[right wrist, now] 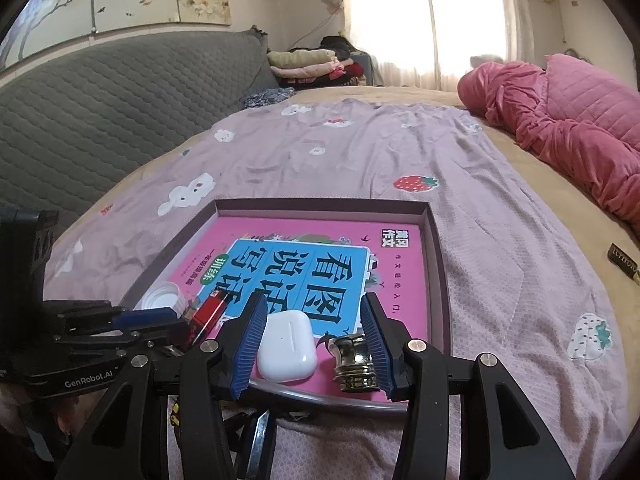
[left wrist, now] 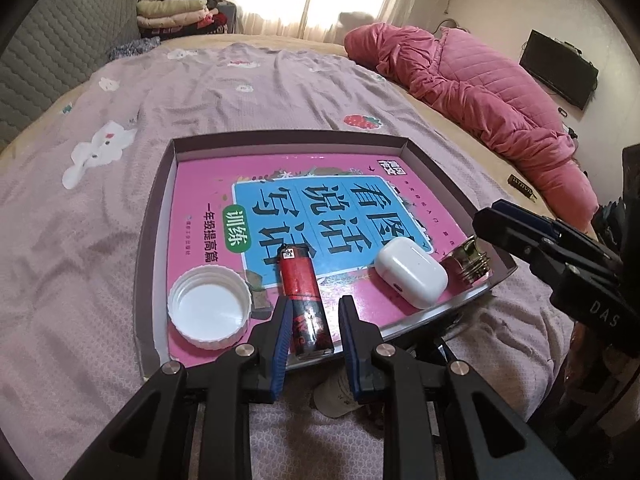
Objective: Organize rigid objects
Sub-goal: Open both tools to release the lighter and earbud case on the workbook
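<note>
Left gripper [left wrist: 315, 320] hangs low over the near edge of the tray [left wrist: 288, 136], its jaws set to a narrow gap with the near end of the red lighter [left wrist: 302, 280] lying between them. One pad looks to brush the lighter's side while the other stands clear, so I would call it not yet pinched. The lighter rests flat on the pink book [left wrist: 208, 184] inside the tray, its long axis running almost straight away from this gripper, so the jaws straddle it across its width. That makes the left hand plainly the nearer one for it. Right gripper [right wrist: 314, 300] stands about half open further along the same edge, framing the white earbud case [right wrist: 286, 354] and the brass cap [right wrist: 354, 364] without squeezing either. By my count: 2 grippers, 1 tray, 1 book, 1 lighter, 1 white bottle lid [left wrist: 210, 306], 1 earbud case, 1 brass cap, plus 1 small dark bar [left wrist: 520, 191] out on the bed [left wrist: 240, 80], well apart from the tray.
</note>
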Available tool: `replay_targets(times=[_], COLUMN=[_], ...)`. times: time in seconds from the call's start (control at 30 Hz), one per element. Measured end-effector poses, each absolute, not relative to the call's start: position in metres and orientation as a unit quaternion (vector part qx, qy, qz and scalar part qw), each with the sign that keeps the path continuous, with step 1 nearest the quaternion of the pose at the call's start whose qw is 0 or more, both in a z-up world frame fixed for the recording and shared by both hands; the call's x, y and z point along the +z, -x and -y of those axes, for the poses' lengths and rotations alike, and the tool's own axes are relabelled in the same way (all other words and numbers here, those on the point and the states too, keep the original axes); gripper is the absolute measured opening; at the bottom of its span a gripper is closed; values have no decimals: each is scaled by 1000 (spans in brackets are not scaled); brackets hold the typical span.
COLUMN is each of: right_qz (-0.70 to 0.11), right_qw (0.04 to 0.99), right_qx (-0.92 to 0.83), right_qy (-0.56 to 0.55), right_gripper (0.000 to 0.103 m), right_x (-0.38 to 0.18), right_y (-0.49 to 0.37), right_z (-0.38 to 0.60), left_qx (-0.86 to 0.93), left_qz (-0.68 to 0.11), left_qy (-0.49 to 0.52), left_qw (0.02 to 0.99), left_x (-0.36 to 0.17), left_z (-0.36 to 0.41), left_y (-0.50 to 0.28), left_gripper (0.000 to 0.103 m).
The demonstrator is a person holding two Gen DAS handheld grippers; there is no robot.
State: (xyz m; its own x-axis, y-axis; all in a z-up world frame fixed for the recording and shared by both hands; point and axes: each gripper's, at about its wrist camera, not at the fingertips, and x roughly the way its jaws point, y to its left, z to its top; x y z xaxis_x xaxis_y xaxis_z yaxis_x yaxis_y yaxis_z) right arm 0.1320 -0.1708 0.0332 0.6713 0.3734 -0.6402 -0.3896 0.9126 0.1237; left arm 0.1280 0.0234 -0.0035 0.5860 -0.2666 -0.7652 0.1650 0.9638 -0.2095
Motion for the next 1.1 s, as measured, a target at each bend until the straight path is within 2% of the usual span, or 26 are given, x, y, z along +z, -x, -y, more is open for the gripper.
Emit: replay_targets(times=[0.23,0.37,0.67,0.7,0.77,0.83,1.1], right_qz=[-349,-347,-342,-342,-339,-339,-335], right_qw=[914,915,919,920,921,921,924], right_qx=[208,204,194,194,191,191,185], right_qy=[12,11,13,13,13,12,16], right_gripper=[51,57,59,60,61,62,63], right_x=[34,34,36,37,38,39,42], right_y=[-131,-128,-123,-123,-121,-121,-116], right_z=[170,172,176,176,178,178,180], left_qx=[-116,-112,-100,-98,-93,-92,-87], left_qz=[-415,-407,-398,-397,-394,-391,-381], left_qy=[53,51,52,51,49,52,54], left_qw=[901,905,910,911,913,914,919], left_x=[7,12,18,18,20,21,27], left_z=[-21,-20,-22,-23,-24,-26,-29], left_y=[-118,-114,-109,-107,-105,-103,-97], left_gripper=[23,23,24,25,37,41,42])
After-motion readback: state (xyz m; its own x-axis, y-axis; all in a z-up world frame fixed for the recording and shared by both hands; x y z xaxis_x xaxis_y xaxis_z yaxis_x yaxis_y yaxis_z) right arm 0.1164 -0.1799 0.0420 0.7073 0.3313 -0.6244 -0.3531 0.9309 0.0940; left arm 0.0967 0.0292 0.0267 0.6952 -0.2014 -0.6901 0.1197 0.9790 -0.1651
